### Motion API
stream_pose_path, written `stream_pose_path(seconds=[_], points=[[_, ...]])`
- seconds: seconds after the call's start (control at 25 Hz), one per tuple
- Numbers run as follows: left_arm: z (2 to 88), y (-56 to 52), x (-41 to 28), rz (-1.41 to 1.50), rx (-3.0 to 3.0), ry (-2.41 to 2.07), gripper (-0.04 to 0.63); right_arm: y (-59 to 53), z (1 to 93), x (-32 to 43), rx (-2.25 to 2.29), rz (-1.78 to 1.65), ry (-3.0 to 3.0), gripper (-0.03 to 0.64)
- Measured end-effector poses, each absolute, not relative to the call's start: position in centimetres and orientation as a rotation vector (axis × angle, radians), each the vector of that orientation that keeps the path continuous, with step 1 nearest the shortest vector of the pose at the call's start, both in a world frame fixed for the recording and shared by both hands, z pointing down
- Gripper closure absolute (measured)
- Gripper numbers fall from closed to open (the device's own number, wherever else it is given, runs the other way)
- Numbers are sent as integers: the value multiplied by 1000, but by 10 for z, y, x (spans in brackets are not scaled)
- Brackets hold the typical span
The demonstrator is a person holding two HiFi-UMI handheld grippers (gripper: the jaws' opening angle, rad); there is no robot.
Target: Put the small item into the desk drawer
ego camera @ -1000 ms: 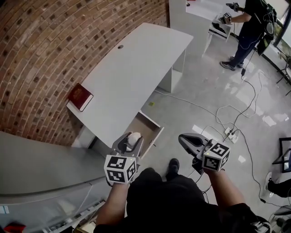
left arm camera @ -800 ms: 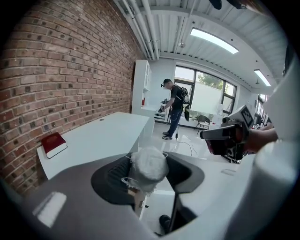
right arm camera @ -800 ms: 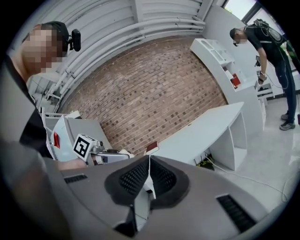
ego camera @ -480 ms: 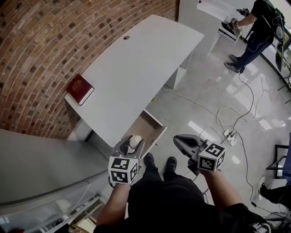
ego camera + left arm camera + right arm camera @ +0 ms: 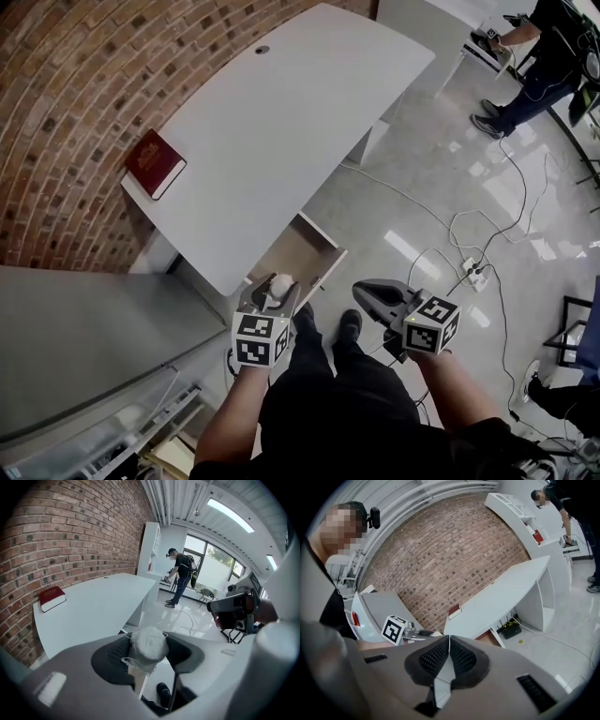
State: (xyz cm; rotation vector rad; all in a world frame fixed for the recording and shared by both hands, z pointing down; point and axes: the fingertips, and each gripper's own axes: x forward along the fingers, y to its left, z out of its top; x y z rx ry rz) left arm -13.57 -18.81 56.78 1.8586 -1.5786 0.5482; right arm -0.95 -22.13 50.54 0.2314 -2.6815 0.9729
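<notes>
A small white fuzzy ball (image 5: 149,645) sits pinched between the pads of my left gripper (image 5: 273,292), which is shut on it. In the head view the ball (image 5: 280,283) hangs just over the near edge of the open wooden desk drawer (image 5: 298,251), which sticks out from under the white desk (image 5: 281,122). My right gripper (image 5: 373,295) is shut with nothing in it, held over the floor to the right of the drawer; its pads (image 5: 461,658) meet in the right gripper view.
A red book (image 5: 155,164) lies at the desk's left end by the brick wall. Cables and a power strip (image 5: 473,274) trail over the glossy floor at the right. A person (image 5: 539,56) stands at a far table. A grey surface (image 5: 84,328) lies at my left.
The head view has shifted closer to the desk. My left gripper with the ball has come nearer the drawer's front edge; the right gripper stays beside it, still shut.
</notes>
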Motion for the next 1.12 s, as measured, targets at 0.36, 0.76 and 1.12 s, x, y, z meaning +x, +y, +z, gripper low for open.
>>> stream_pose_path(seconds=[0.36,0.76,1.12], points=[[639,-200,-132,563,1806,-1490,387,-232,552,-29,192,981,-2624,603],[737,-209,-134,630,1743,-1410,387,-235,613,-34,202,1009,-2556,603],[807,-204,-138,721,1745,-1323,387,-226,652,-35,233,1067,-2513,603]])
